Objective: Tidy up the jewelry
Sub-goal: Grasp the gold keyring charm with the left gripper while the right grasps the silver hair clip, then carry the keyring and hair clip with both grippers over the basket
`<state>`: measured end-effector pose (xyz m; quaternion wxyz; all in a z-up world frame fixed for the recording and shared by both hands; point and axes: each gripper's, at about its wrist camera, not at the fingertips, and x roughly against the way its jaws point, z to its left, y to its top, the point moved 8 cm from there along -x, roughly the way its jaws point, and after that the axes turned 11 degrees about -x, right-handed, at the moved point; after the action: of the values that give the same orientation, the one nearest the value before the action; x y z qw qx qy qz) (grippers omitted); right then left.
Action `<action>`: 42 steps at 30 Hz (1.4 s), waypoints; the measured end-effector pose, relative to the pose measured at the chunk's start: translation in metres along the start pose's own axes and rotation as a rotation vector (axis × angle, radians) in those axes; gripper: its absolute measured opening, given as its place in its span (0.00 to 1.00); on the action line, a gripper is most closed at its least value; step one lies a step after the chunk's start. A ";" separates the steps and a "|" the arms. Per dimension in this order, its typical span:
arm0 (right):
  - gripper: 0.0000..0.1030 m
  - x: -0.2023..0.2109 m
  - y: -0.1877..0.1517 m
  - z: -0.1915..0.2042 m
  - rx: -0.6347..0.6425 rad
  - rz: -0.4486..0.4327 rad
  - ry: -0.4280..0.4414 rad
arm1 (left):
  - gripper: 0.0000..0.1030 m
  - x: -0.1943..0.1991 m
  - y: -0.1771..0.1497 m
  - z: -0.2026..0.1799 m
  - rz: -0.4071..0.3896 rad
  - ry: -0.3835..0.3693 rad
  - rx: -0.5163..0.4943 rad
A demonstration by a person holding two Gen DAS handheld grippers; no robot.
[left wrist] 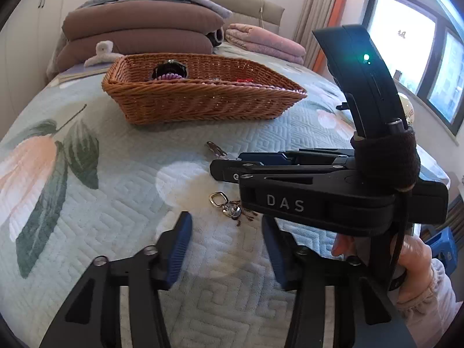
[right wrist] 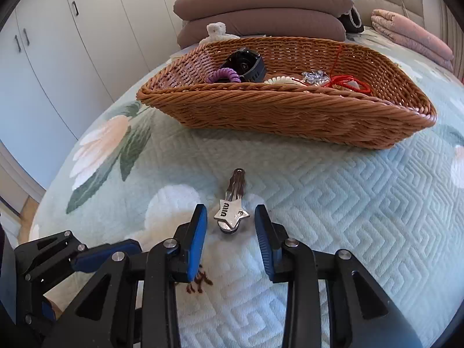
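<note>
Your right gripper hangs low over the quilt, fingers spread, star hair clip lying between the tips, untouched. Your left gripper is released too, just short of a metal clasp charm on the quilt. Farther back, the wicker basket holds a black watch, purple coil hair tie, white beads, sparkly piece, red cord.
</note>
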<state>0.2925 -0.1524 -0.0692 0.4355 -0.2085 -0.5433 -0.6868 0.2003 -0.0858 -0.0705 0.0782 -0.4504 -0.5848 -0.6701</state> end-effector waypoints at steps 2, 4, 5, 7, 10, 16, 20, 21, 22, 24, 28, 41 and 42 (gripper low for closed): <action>0.32 0.000 0.001 0.000 0.000 -0.006 -0.002 | 0.45 -0.001 0.000 0.001 0.005 0.005 0.001; 0.26 0.001 0.002 -0.005 -0.025 -0.013 0.000 | 0.45 -0.003 0.002 0.002 0.013 0.011 0.001; 0.25 0.002 0.003 -0.007 -0.041 -0.014 0.011 | 0.45 -0.004 0.002 0.002 0.016 0.015 0.002; 0.25 0.005 0.004 -0.013 -0.072 -0.021 0.028 | 0.45 -0.006 0.004 0.002 0.024 0.024 0.000; 0.25 0.009 0.005 -0.019 -0.103 -0.037 0.028 | 0.45 -0.011 0.008 0.000 0.037 0.030 -0.003; 0.25 0.007 0.006 -0.020 -0.107 -0.026 0.032 | 0.35 -0.021 0.014 -0.004 0.057 0.051 -0.026; 0.25 0.005 0.005 -0.015 -0.099 -0.022 0.043 | 0.17 -0.021 0.013 0.000 0.049 0.030 0.001; 0.25 0.004 0.005 -0.014 -0.098 -0.016 0.056 | 0.10 -0.021 0.012 0.001 0.047 0.021 0.011; 0.25 0.004 0.004 -0.014 -0.099 -0.015 0.058 | 0.10 -0.021 0.012 0.002 0.045 0.011 0.022; 0.25 0.005 0.004 -0.014 -0.100 -0.019 0.059 | 0.10 -0.020 0.012 0.003 0.038 -0.002 0.032; 0.25 0.011 0.003 -0.014 -0.101 -0.040 0.065 | 0.10 -0.014 0.012 0.003 0.014 -0.018 0.040; 0.25 0.051 0.003 -0.005 -0.081 -0.170 0.228 | 0.10 0.032 0.022 -0.013 -0.175 -0.051 -0.041; 0.25 0.058 0.004 -0.004 -0.078 -0.197 0.241 | 0.10 0.037 0.023 -0.012 -0.192 -0.050 -0.047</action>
<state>0.2657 -0.1781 -0.0245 0.4196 -0.0873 -0.4777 -0.7669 0.1867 -0.0875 -0.0271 -0.0115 -0.4105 -0.6111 -0.6767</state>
